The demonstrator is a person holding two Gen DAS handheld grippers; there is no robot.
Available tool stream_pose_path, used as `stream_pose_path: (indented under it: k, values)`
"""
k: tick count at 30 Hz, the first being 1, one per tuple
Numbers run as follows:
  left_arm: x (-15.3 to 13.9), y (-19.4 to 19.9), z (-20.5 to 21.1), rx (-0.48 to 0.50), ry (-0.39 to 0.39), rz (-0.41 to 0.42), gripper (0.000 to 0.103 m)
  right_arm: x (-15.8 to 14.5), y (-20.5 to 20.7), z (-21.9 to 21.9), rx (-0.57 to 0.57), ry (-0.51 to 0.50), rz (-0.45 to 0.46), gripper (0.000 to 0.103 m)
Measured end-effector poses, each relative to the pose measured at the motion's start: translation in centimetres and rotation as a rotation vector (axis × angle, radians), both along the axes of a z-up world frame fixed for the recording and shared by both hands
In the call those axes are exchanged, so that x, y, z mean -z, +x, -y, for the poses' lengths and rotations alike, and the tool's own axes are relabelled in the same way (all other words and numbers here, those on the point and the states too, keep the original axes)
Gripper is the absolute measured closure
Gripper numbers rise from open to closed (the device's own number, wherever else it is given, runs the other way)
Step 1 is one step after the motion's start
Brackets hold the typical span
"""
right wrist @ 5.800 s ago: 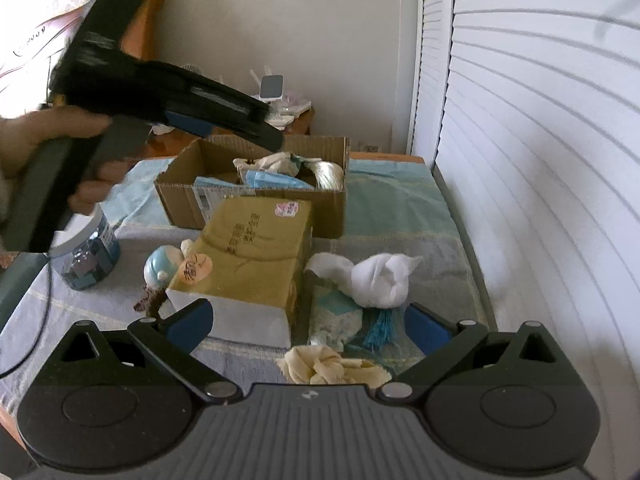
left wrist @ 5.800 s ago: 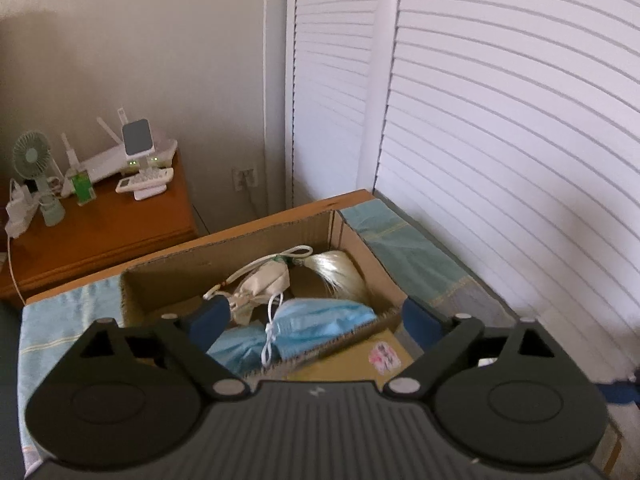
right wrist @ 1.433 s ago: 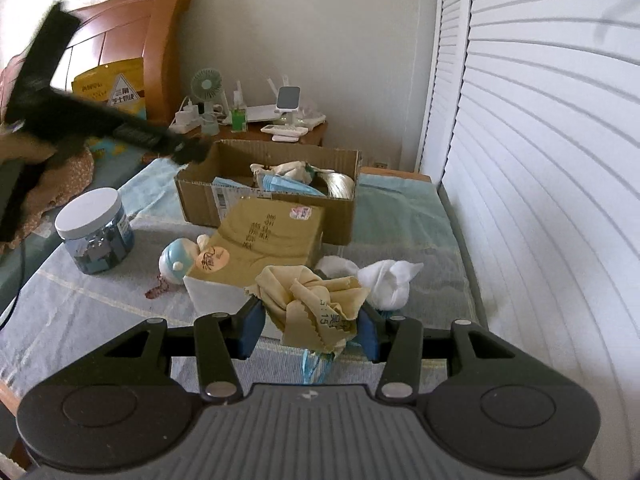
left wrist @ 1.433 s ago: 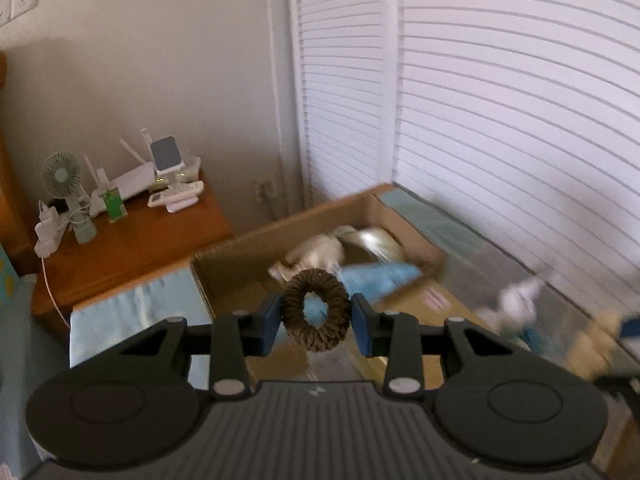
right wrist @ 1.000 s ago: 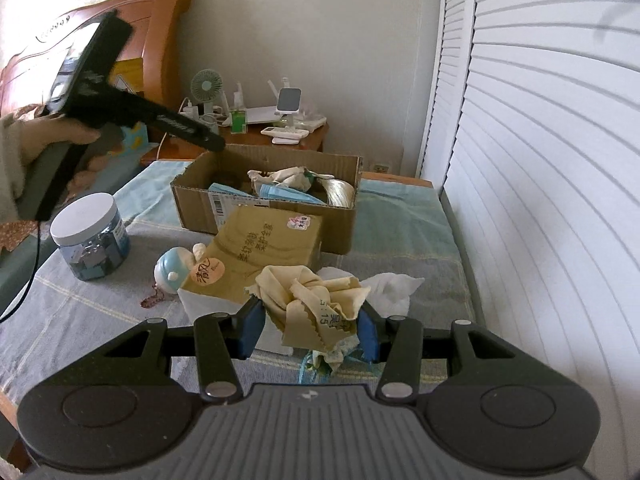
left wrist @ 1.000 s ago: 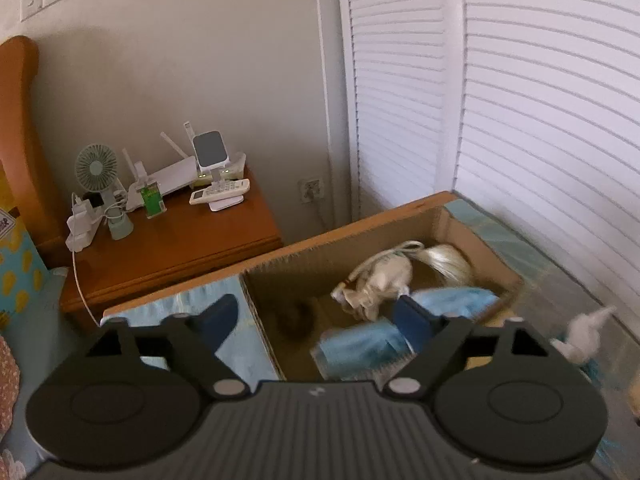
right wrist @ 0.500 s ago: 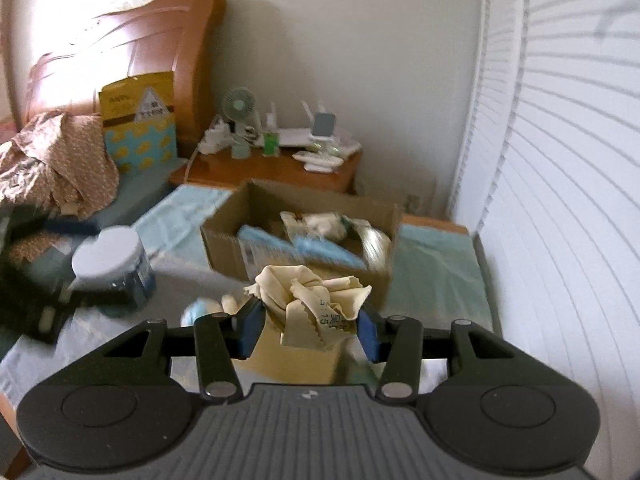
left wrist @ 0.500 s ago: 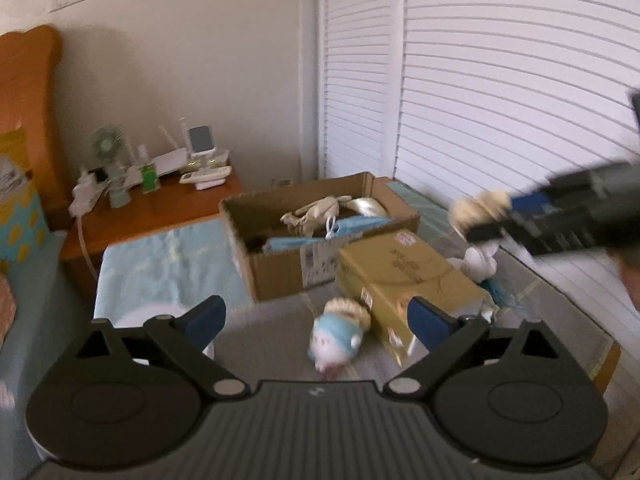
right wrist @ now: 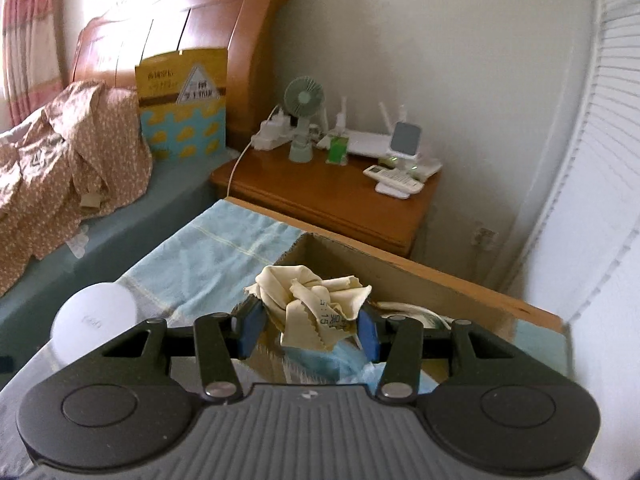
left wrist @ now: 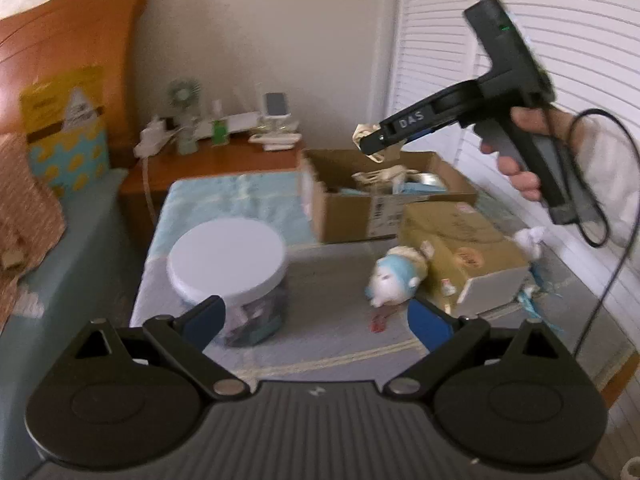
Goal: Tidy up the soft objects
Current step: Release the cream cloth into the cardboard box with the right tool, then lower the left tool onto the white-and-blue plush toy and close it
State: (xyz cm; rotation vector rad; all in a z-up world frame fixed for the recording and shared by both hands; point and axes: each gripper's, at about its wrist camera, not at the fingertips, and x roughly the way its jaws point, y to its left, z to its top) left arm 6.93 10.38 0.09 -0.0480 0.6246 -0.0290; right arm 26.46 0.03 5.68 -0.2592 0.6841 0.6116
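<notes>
Your right gripper (right wrist: 308,330) clamps a crumpled cream cloth (right wrist: 316,308) between its pads, held above the open cardboard box (left wrist: 360,204). Your left gripper (left wrist: 316,320) stands spread wide with nothing between its fingers, over the table near the white-lidded jar (left wrist: 228,260).

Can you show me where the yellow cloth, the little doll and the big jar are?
Yellow cloth (right wrist: 316,304): right wrist view, on its crumpled middle.
Doll (left wrist: 394,276): left wrist view, on its blue-and-white head.
Jar (left wrist: 227,255): left wrist view, on its white lid.
</notes>
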Motion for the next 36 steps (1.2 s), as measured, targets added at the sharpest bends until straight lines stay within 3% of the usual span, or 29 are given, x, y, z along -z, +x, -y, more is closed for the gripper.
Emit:
stream_pose_path:
  k: [4, 6, 8, 11, 27, 36]
  values:
    - [0.7, 0.0, -1.0, -0.049, 0.001, -0.032, 0.006, 1.5, 2.7, -2.0, -0.005, -0.012, -0.01, 0.043]
    - [0.8, 0.1, -1.3, -0.058, 0.006, -0.038, 0.006, 1.9, 3.6, -2.4, 0.008, -0.016, -0.005, 0.019]
    - [0.8, 0.2, -1.3, -0.057, 0.005, -0.033, 0.006, 2.0, 3.6, -2.2, 0.023, -0.015, -0.001, 0.015]
    - [0.9, 0.4, -1.1, -0.034, 0.0, -0.03, 0.006, 1.9, 2.5, -0.8, 0.048, 0.003, 0.002, 0.0]
    - [0.5, -0.4, 0.5, 0.025, 0.0, -0.006, 0.003, -0.4, -8.5, 5.3, 0.133, 0.033, 0.049, 0.0]
    - [0.6, -0.7, 1.7, 0.033, 0.027, 0.002, 0.003, 1.4, -14.6, 8.7, 0.22, -0.007, 0.052, 0.0]
